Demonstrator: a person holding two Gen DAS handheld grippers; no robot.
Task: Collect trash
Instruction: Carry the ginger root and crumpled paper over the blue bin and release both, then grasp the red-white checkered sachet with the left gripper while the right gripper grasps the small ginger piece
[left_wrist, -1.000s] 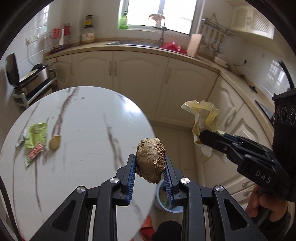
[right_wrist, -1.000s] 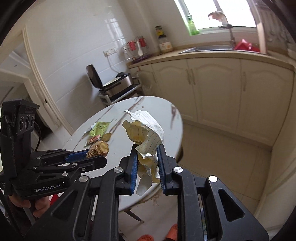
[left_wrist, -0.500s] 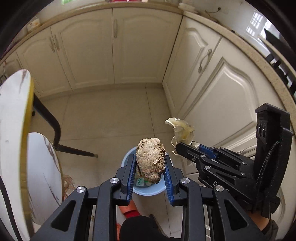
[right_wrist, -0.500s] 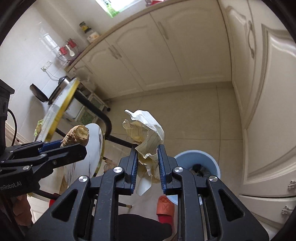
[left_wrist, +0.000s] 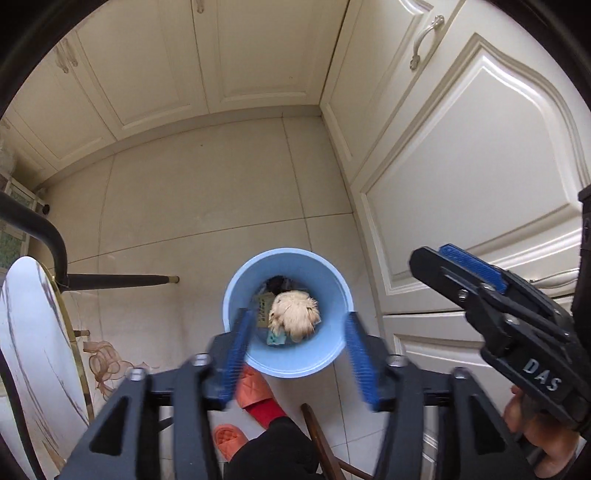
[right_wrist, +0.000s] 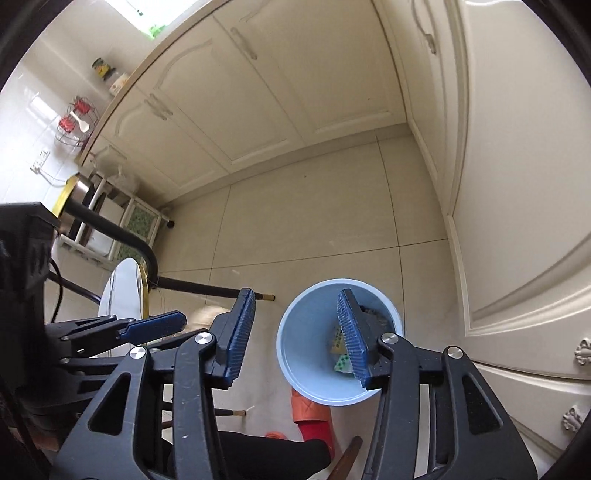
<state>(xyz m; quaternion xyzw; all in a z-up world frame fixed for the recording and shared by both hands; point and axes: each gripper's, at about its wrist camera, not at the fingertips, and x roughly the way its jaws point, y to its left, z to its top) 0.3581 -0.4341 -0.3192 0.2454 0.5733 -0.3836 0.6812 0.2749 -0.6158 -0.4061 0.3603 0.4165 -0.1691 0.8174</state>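
A light blue trash bin (left_wrist: 236, 295) stands on the tiled floor by the cabinets, with wrappers and dark scraps inside. My left gripper (left_wrist: 297, 321) hangs straight above it, jaws opening, nothing pressed between the blurred blue pads. A pale brown lump (left_wrist: 293, 314), streaked with blur, shows in line with the bin's mouth; I cannot tell whether it is falling or lying inside. My right gripper (right_wrist: 295, 299) is over the bin's (right_wrist: 306, 332) left rim, jaws opening and empty. The crumpled paper is not in sight. Each gripper shows in the other's view: right gripper (left_wrist: 439, 258), left gripper (right_wrist: 173, 325).
Cream cabinet doors (left_wrist: 461, 166) close in behind and right of the bin. A black table leg (left_wrist: 118, 281) and the round marble table's edge (left_wrist: 33, 332) lie to the left. A person's orange slippers (left_wrist: 255, 387) and a wooden chair leg (left_wrist: 317, 435) are just below the bin.
Both grippers came down from table height to over the bin. The left let go of the brown lump and the right let go of the crumpled paper; both jaws spread apart.
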